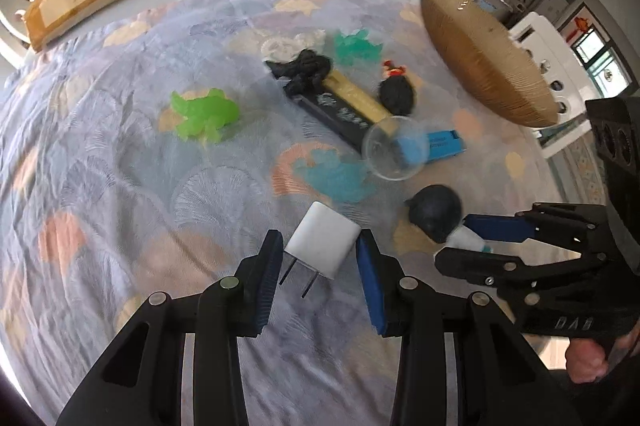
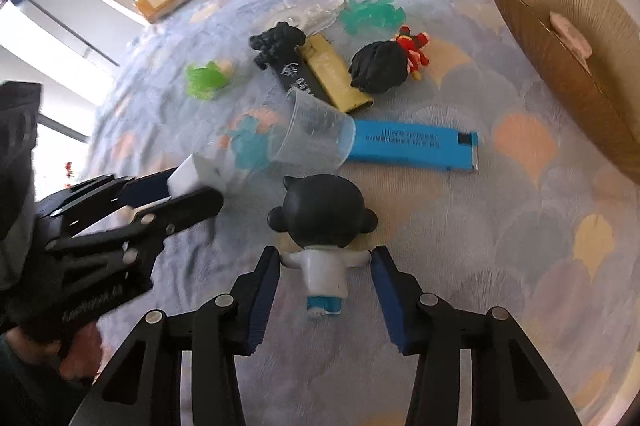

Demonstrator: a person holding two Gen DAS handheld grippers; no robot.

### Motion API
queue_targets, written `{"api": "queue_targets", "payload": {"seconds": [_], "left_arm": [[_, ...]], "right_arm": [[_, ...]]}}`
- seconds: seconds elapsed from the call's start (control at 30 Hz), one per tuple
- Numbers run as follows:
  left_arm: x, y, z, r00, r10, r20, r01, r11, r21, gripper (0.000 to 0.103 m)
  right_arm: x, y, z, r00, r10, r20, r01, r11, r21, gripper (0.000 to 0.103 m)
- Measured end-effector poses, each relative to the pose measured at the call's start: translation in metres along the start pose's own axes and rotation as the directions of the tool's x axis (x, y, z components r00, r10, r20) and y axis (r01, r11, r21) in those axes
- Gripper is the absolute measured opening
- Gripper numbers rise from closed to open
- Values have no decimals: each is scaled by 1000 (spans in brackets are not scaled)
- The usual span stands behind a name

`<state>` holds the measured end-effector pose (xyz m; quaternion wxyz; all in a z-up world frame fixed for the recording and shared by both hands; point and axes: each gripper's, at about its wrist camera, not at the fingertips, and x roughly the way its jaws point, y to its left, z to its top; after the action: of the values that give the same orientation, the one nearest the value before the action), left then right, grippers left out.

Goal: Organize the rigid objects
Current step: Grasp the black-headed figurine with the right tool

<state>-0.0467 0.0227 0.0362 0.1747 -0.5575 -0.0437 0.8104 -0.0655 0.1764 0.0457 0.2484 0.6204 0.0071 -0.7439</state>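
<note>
My left gripper (image 1: 318, 246) has its two blue pads against the sides of a white plug adapter (image 1: 322, 244), prongs pointing toward me, just above the patterned cloth. It also shows in the right wrist view (image 2: 192, 178). My right gripper (image 2: 325, 260) is open around a black-headed figurine (image 2: 324, 226) in a white shirt that lies on the cloth; its arms touch or nearly touch the pads. In the left wrist view the right gripper (image 1: 472, 238) is at the figurine (image 1: 436, 212).
On the cloth lie a clear plastic cup (image 2: 312, 134) on its side, a blue box (image 2: 416, 144), a black and a gold box (image 2: 336, 78), a black-haired doll (image 2: 380, 66), green toys (image 1: 204, 114) and a teal toy (image 2: 372, 12). A woven brown basket (image 2: 568, 38) stands at the right.
</note>
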Motion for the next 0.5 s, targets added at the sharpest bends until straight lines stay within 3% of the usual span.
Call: {"api": "queue_targets", "payload": {"seconds": [0.07,0.1,0.23,0.5], "left_arm": [[-7,-6,1,1000,3,9,-3,1000,12,35],[-10,-11,2,1000,0,15,-1,1000,17,35],[-13,-18,5,1000,-22,16,22,1000,1,35],[-8,-28,2,1000,6,5,-6,1000,-16,35]], "right_arm": [[-17,-10,-8,999,32,13,-33,999,6,33],[-19,-11,-8,999,46,17,-46,999,7,21],[-24,-19,-8,998,53,16,-53,999,6,21],[-5,-19,-16,995,71,-73,-77,994,-82,25]]}}
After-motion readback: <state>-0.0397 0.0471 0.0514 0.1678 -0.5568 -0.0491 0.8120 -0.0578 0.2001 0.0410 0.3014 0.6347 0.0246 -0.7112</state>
